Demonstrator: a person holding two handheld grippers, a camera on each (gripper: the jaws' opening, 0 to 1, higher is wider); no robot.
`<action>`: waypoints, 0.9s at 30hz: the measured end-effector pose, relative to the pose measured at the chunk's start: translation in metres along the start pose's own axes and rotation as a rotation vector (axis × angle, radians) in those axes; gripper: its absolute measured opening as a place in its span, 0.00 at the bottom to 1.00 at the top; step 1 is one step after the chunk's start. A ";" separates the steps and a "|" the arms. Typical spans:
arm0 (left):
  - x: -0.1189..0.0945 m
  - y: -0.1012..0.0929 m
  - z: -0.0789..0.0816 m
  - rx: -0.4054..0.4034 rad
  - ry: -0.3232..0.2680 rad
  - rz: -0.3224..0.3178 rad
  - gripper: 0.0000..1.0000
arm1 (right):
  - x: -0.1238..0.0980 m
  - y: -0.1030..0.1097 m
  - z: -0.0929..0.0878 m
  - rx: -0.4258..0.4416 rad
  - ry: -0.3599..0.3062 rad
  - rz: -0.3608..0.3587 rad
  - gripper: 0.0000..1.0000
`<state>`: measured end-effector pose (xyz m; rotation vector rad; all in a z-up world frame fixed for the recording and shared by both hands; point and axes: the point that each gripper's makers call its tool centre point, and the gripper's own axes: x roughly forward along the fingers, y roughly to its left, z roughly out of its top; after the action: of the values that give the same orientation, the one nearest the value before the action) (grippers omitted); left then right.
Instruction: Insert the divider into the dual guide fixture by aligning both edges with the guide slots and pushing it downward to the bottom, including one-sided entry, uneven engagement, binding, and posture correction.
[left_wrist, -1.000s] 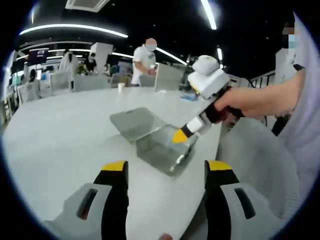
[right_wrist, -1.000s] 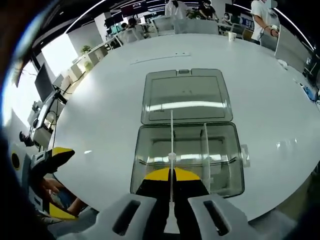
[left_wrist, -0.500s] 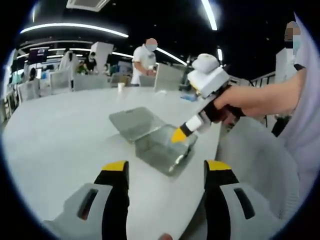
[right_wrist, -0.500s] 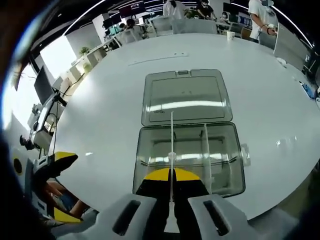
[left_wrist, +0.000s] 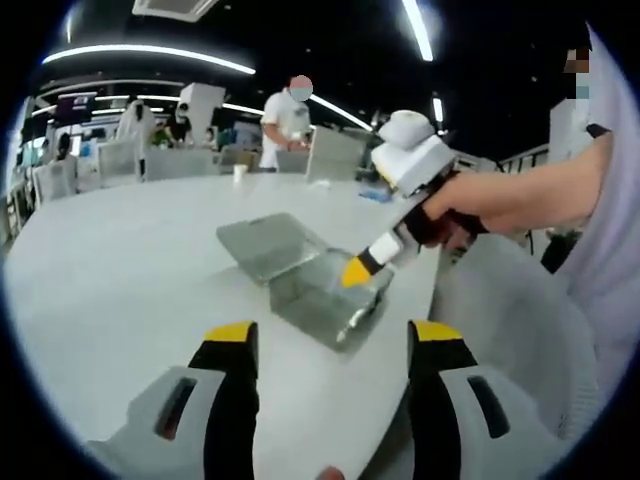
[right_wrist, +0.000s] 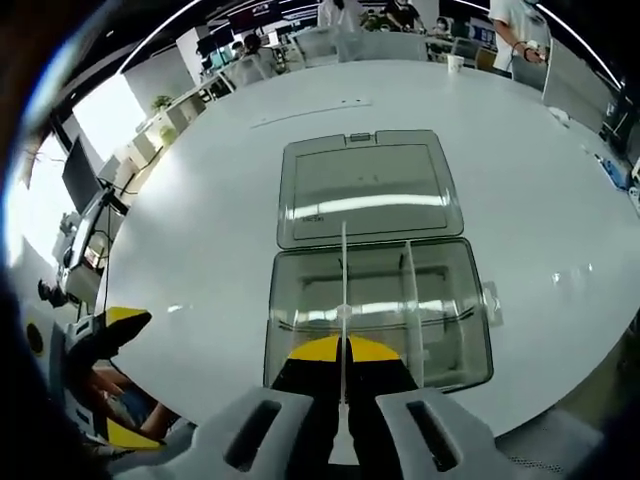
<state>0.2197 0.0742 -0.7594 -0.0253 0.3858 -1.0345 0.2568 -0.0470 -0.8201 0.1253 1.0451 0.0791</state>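
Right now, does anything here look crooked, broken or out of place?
Nothing stands out. The clear box sits flat on the white table with its lid folded open, one divider already upright inside, and the right gripper holds a second divider straight above it.

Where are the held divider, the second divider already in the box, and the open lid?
held divider (right_wrist: 343, 270), right gripper view, on its thin upper edge.
second divider (right_wrist: 409, 295), right gripper view, on its middle.
open lid (right_wrist: 368, 188), right gripper view, on its flat panel.

Divider (right_wrist: 343, 300) base behind closed jaws
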 end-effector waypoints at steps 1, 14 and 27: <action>0.000 0.000 0.000 -0.001 0.000 -0.001 0.59 | 0.001 0.000 0.000 -0.002 0.003 -0.002 0.00; -0.001 0.002 -0.001 -0.010 -0.004 0.004 0.58 | 0.007 0.000 -0.003 -0.004 0.023 -0.005 0.00; -0.002 0.003 -0.002 -0.012 -0.006 0.004 0.58 | 0.011 -0.001 -0.005 -0.005 0.039 -0.011 0.00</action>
<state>0.2204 0.0772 -0.7617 -0.0381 0.3859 -1.0278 0.2576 -0.0458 -0.8325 0.1138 1.0844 0.0742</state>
